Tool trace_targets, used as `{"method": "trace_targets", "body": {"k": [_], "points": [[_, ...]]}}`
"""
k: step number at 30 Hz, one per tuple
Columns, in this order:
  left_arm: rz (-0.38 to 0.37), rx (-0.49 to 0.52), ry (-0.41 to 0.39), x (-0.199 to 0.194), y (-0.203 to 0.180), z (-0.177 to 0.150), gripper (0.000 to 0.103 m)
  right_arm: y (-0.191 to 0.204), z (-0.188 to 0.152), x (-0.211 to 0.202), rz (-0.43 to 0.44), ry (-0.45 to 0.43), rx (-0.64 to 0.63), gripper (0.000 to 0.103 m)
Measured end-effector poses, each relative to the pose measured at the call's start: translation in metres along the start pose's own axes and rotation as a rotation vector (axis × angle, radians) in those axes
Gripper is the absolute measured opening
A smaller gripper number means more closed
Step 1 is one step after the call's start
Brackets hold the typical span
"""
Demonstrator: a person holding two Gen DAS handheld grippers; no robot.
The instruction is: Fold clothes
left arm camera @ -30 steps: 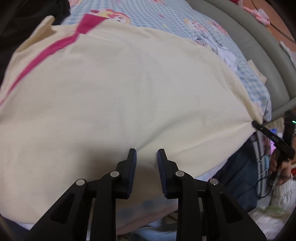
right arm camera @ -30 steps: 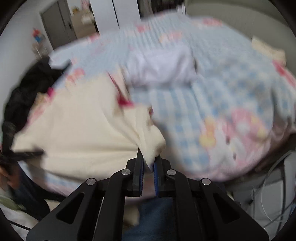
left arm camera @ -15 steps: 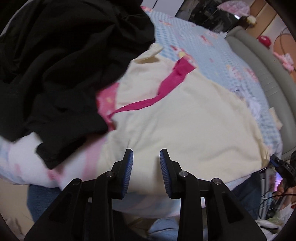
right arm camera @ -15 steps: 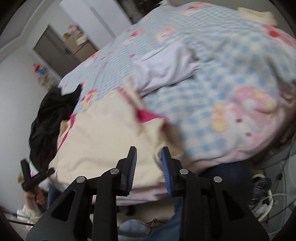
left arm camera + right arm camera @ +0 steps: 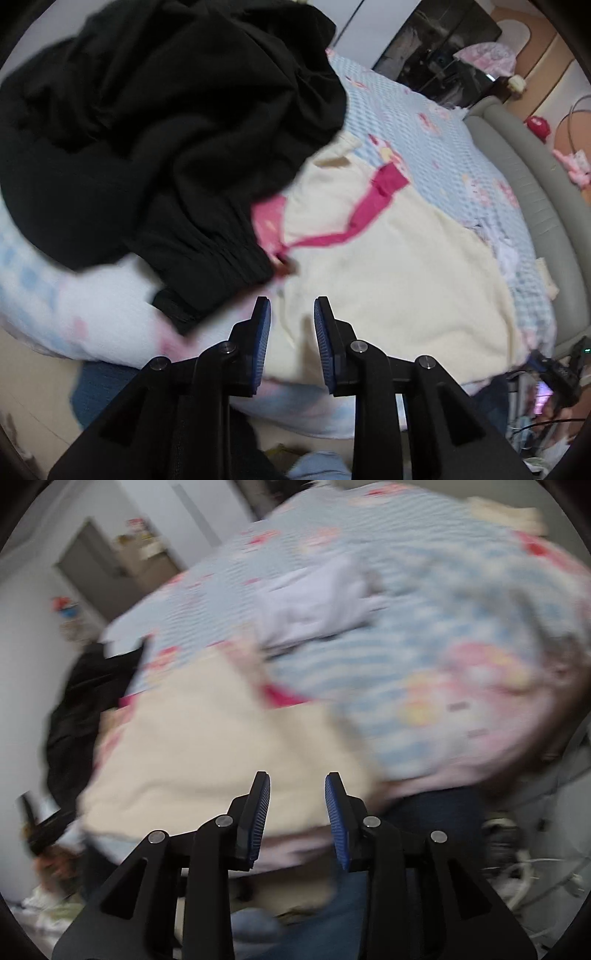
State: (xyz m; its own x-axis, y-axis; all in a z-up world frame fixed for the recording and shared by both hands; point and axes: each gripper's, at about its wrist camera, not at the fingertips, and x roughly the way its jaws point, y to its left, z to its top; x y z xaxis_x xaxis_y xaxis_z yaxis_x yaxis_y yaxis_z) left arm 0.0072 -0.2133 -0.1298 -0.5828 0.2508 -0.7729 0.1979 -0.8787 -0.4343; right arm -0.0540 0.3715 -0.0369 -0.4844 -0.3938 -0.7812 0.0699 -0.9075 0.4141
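A cream garment with a magenta trim point(image 5: 399, 280) lies spread flat on the bed. In the left wrist view my left gripper point(image 5: 291, 314) hovers over its near left corner, open, nothing between its pads. In the blurred right wrist view the same cream garment point(image 5: 207, 746) lies below my right gripper point(image 5: 297, 790), whose jaws are opening with nothing between them, above the garment's near edge. A black garment point(image 5: 147, 122) lies heaped at the cream one's left end, overlapping its corner.
The bed has a blue checked cover with pink cartoon prints point(image 5: 424, 122). A white garment point(image 5: 314, 602) lies crumpled farther back. A grey padded bed frame point(image 5: 535, 192) curves along the right. Jeans-clad legs point(image 5: 424, 812) stand at the bed's near edge.
My right gripper let go of the cream garment's corner, which now lies flat, and rose a little. My left gripper swept left along the garment to its corner by the black heap.
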Motion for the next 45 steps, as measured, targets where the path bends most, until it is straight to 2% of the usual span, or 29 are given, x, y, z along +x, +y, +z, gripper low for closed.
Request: {"method": "trace_targets", "body": {"k": [2,5,6,8,10,11,12,14,16,19,21,22,24,26,27,28,30,31,33,35,36,38,39,40,41,42,45], "points": [[0.042,0.060,-0.017,0.003,-0.013,-0.004,0.030,0.018,-0.006,0.021,0.064,0.031,-0.026,0.035],[0.107,0.087,-0.078,-0.007,-0.024,-0.005,0.030,0.025,-0.015,0.063,-0.004,0.142,-0.051,0.035],[0.102,0.091,-0.104,-0.013,-0.028,-0.005,0.030,0.024,-0.017,0.070,-0.018,0.164,-0.047,0.035],[0.045,0.117,-0.154,-0.027,-0.040,-0.005,0.031,0.022,-0.020,0.077,-0.026,0.186,-0.032,0.035],[0.004,0.215,-0.129,-0.025,-0.060,-0.009,0.049,0.021,-0.018,0.078,-0.017,0.185,-0.025,0.035],[0.002,0.256,-0.097,-0.016,-0.067,-0.012,0.052,0.021,-0.017,0.079,-0.015,0.182,-0.028,0.035],[0.013,0.288,-0.055,-0.003,-0.072,-0.016,0.052,0.022,-0.016,0.080,-0.013,0.180,-0.031,0.035],[0.076,0.281,0.023,0.022,-0.069,-0.020,0.052,0.022,-0.014,0.082,-0.008,0.176,-0.036,0.035],[0.160,0.251,0.084,0.040,-0.059,-0.021,0.033,0.021,-0.011,0.084,-0.032,0.184,-0.038,0.035],[0.191,0.217,0.081,0.035,-0.053,-0.014,0.033,0.005,-0.001,0.081,-0.113,0.158,-0.035,0.035],[0.229,0.210,0.053,0.026,-0.052,-0.009,0.032,-0.013,0.001,0.068,-0.171,0.126,-0.004,0.028],[0.219,0.202,0.027,0.020,-0.053,-0.007,0.032,-0.023,0.002,0.060,-0.202,0.106,0.014,0.029],[0.113,0.189,0.003,0.015,-0.060,-0.005,0.035,-0.042,0.005,0.044,-0.265,0.067,0.051,0.029],[0.042,0.179,0.032,0.025,-0.066,-0.009,0.035,-0.055,0.005,0.033,-0.201,0.043,0.114,0.036],[0.014,0.174,0.053,0.031,-0.069,-0.012,0.035,-0.059,0.005,0.031,-0.141,0.036,0.142,0.040],[-0.014,0.169,0.074,0.038,-0.072,-0.014,0.035,-0.057,0.005,0.034,-0.098,0.034,0.152,0.040],[-0.045,0.089,0.114,0.054,-0.067,-0.016,0.035,-0.051,0.007,0.042,-0.050,0.037,0.153,0.040],[-0.039,0.046,0.131,0.061,-0.060,-0.017,0.030,-0.049,0.007,0.046,-0.048,0.041,0.144,0.040],[-0.020,0.022,0.138,0.062,-0.050,-0.017,0.021,-0.053,0.010,0.047,-0.173,0.043,0.124,0.038],[-0.021,0.027,0.128,0.057,-0.047,-0.016,0.021,-0.058,0.014,0.048,-0.311,0.045,0.103,0.038],[-0.027,0.032,0.121,0.051,-0.048,-0.018,0.021,-0.058,0.016,0.043,-0.342,0.033,0.083,0.039],[-0.038,0.043,0.107,0.039,-0.050,-0.021,0.030,-0.059,0.018,0.034,-0.278,0.020,0.111,0.039],[-0.063,0.054,0.103,0.035,-0.054,-0.022,0.033,-0.061,0.018,0.032,-0.215,0.021,0.138,0.041],[-0.092,0.074,0.100,0.033,-0.061,-0.023,0.033,-0.060,0.016,0.037,-0.149,0.027,0.166,0.045],[-0.113,0.097,0.095,0.032,-0.069,-0.024,0.033,-0.058,0.013,0.043,-0.083,0.034,0.193,0.054],[-0.133,0.121,0.089,0.031,-0.077,-0.025,0.033,-0.057,0.012,0.053,-0.067,0.045,0.205,0.057],[-0.152,0.175,0.095,0.040,-0.096,-0.024,0.033,-0.051,0.009,0.085,-0.053,0.081,0.231,0.057]]}}
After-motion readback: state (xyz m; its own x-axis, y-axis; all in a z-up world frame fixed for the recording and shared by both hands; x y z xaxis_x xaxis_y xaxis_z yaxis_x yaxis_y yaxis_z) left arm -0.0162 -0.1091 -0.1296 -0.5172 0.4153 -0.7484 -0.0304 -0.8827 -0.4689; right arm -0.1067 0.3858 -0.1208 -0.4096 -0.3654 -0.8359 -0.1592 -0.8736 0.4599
